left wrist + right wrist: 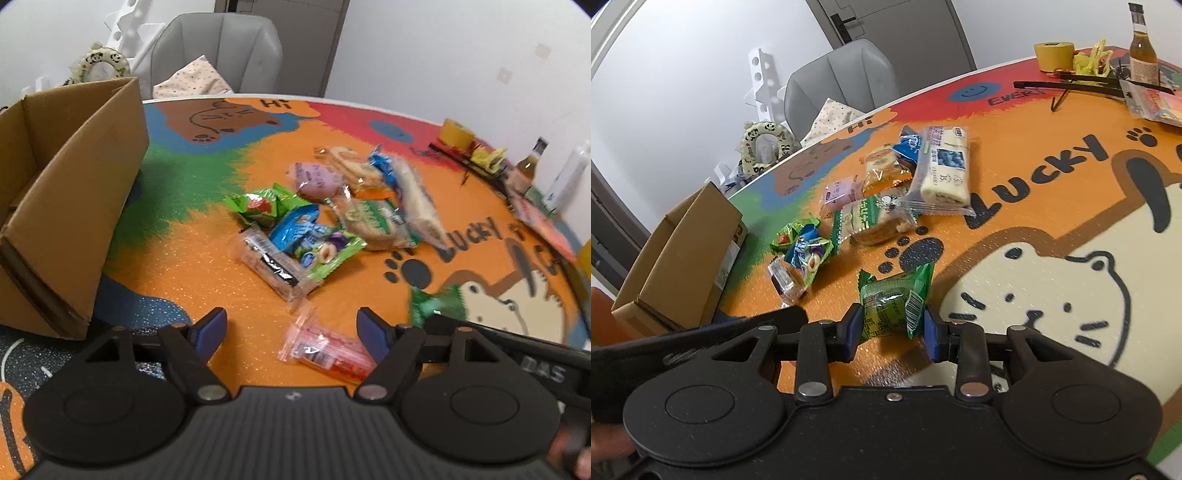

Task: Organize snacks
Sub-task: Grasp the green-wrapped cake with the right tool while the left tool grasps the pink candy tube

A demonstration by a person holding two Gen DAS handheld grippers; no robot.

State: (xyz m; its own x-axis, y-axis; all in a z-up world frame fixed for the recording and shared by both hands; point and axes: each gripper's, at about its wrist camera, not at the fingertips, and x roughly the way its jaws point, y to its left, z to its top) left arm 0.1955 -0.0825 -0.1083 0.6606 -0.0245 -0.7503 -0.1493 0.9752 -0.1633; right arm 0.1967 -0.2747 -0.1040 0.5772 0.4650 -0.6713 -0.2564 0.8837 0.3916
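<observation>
Colourful cartoon tablecloth (1015, 177) with a scatter of snack packets and a cardboard box (70, 206) at its left edge.

Right gripper (892, 325) is clamped on a green snack packet (895, 299), its blue pads pressing both sides, the packet held upright over the orange part of the cloth beside the paw prints. Left gripper (291, 332) stands with its jaws apart and nothing between the pads; a clear packet with red contents (325, 350) lies on the cloth just beyond and between them. Further off sits the pile of snacks (332, 206), touching and overlapping one another. At the far right edge stand a yellow tape roll (1054, 55) and a small bottle (1141, 51). A grey chair (221, 51) stands behind the table.
</observation>
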